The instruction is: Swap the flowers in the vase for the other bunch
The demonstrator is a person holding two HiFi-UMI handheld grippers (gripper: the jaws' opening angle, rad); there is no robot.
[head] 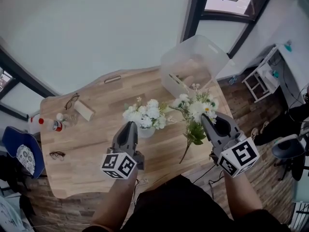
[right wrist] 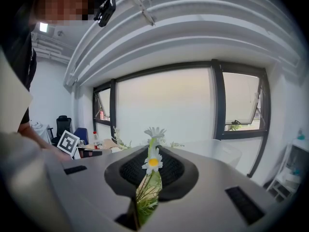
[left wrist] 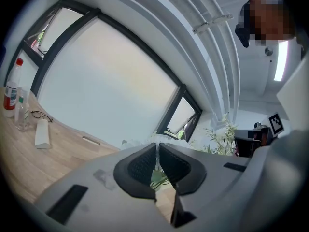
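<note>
A bunch of white flowers (head: 147, 114) stands in a small white vase (head: 146, 132) at the middle of the wooden table (head: 91, 149). My left gripper (head: 129, 124) is level just left of the blooms, with only a thin slit between its pads. In the left gripper view (left wrist: 157, 149) the green stems (left wrist: 161, 179) show beyond and below the jaws, not between the pads. My right gripper (head: 206, 117) is shut on a daisy bunch (head: 195, 111) to the vase's right. Its stems hang toward the table. A daisy (right wrist: 153, 162) sticks out between the pads.
A clear plastic bin (head: 193, 64) stands at the table's far right. On the left lie a pale block (head: 84, 110), a red-capped bottle (head: 54, 124) and two pairs of glasses (head: 57, 155). A blue chair (head: 19, 151) is beside the left edge.
</note>
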